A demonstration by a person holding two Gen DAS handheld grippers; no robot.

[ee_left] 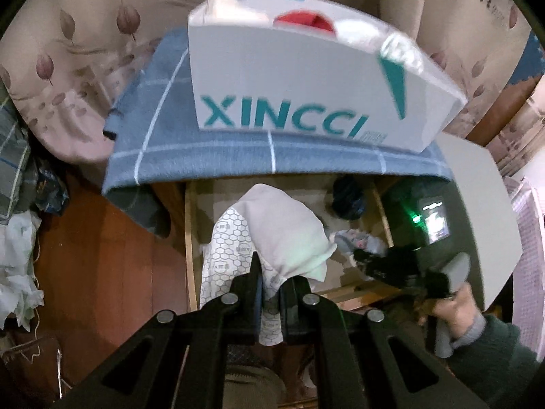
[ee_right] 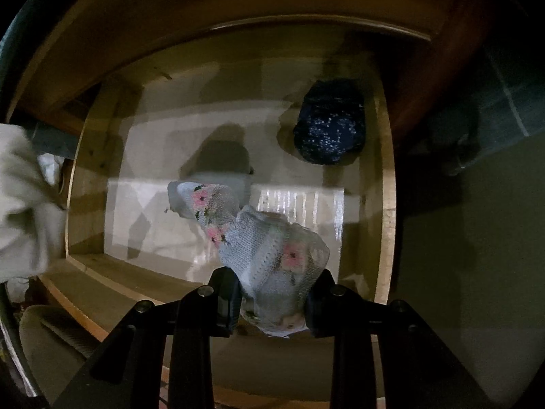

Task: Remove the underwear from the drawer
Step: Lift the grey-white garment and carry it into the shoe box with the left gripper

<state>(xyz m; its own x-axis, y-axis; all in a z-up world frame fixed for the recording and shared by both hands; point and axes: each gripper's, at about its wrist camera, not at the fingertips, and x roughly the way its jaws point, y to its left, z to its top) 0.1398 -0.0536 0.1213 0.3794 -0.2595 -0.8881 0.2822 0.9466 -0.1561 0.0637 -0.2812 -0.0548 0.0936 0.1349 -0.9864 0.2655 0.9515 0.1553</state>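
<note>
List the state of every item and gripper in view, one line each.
left gripper: shut on white garment
white garment: held, hanging above the drawer
right gripper: shut on floral garment
floral garment: gripped, trailing onto the drawer floor
dark speckled bundle: lying in the drawer, untouched
drawer: open

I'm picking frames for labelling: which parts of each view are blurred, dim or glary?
Left wrist view: the white cardboard box with teal lettering is motion-smeared, straight edges bow. Right wrist view: dim wooden drawer, glare stripe on its liner, blurred pale cloth at left.
</note>
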